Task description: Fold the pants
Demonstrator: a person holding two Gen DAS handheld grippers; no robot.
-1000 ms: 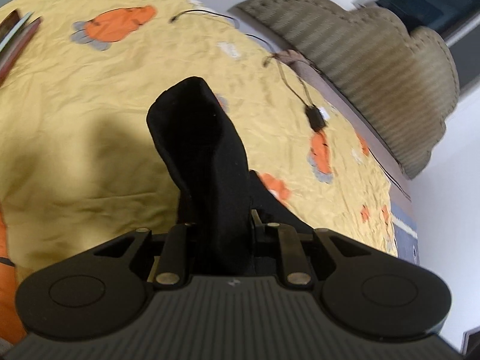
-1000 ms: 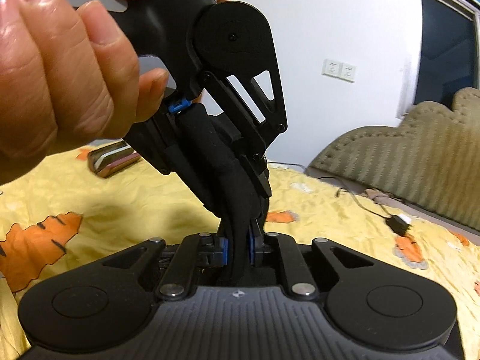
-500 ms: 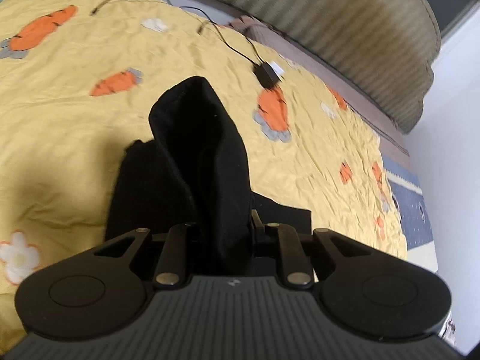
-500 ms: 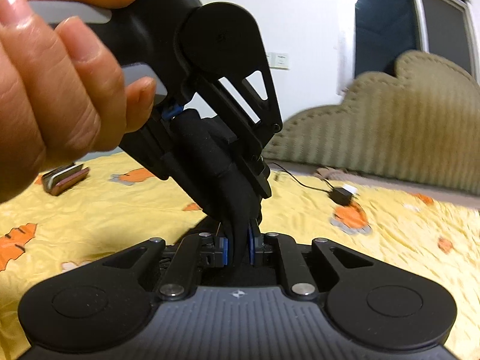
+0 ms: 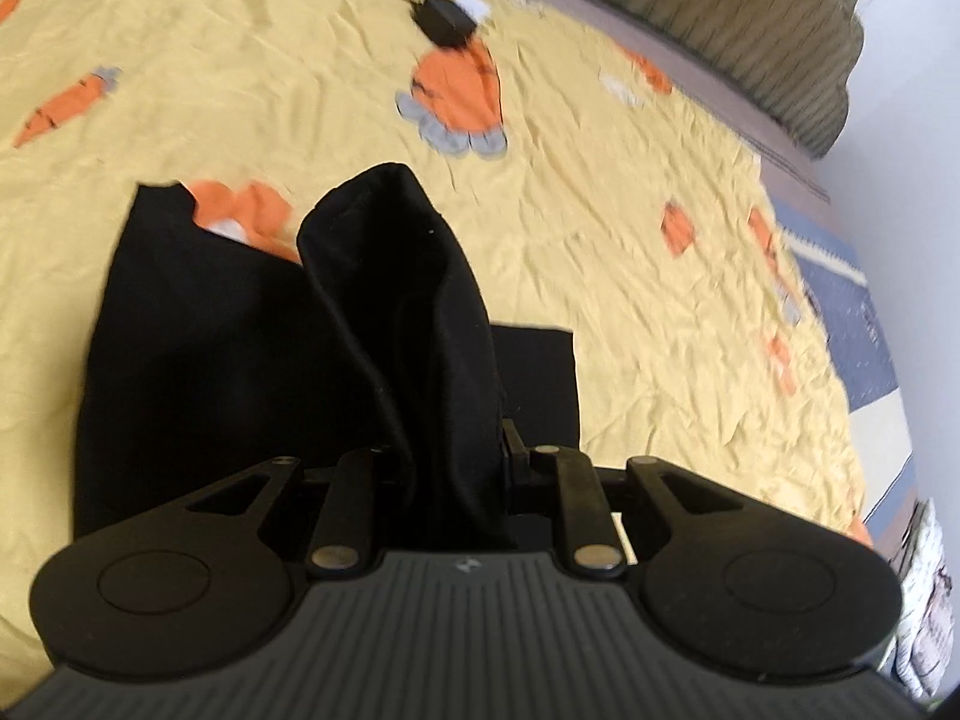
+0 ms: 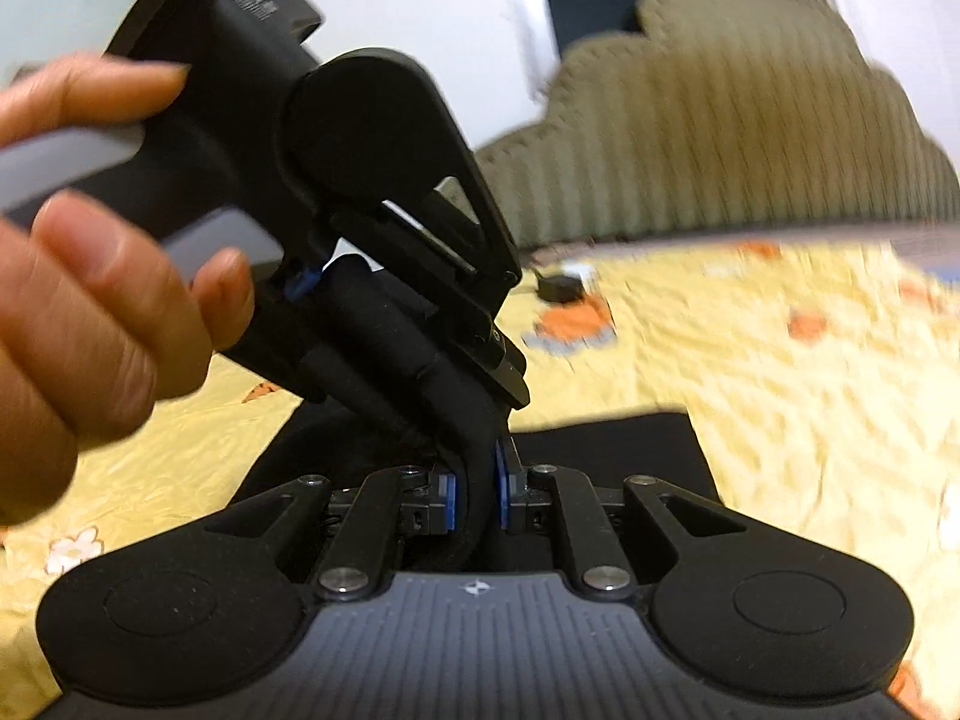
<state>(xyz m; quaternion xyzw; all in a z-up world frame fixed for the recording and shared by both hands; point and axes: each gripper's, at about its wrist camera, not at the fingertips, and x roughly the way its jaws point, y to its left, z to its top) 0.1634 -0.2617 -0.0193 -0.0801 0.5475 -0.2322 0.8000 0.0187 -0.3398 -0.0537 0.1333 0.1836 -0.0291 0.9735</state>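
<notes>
Both grippers have swung across the bed since a second ago: the carrot-print bedspread slid past, the charger brick sits higher in the left view, and more of the black pants lies spread below me. My left gripper is clamped on a bunched end of the pants, which stands up as a thick roll between its jaws. My right gripper is pinched on a thinner strip of the same black cloth, blue pads nearly together. Right view shows the left gripper just ahead and above, held by a hand, so the two tools are almost touching. Rest of the pants lies flat on the bedspread under both, one edge near the orange carrot patch. Padded headboard is at the far side. I judge this is mid-fold: I'm carrying one end over the laid part. Next I'd lower both ends onto the flat cloth, line the edges up, then let go; frames are blurred, so alignment is hard to tell.
</notes>
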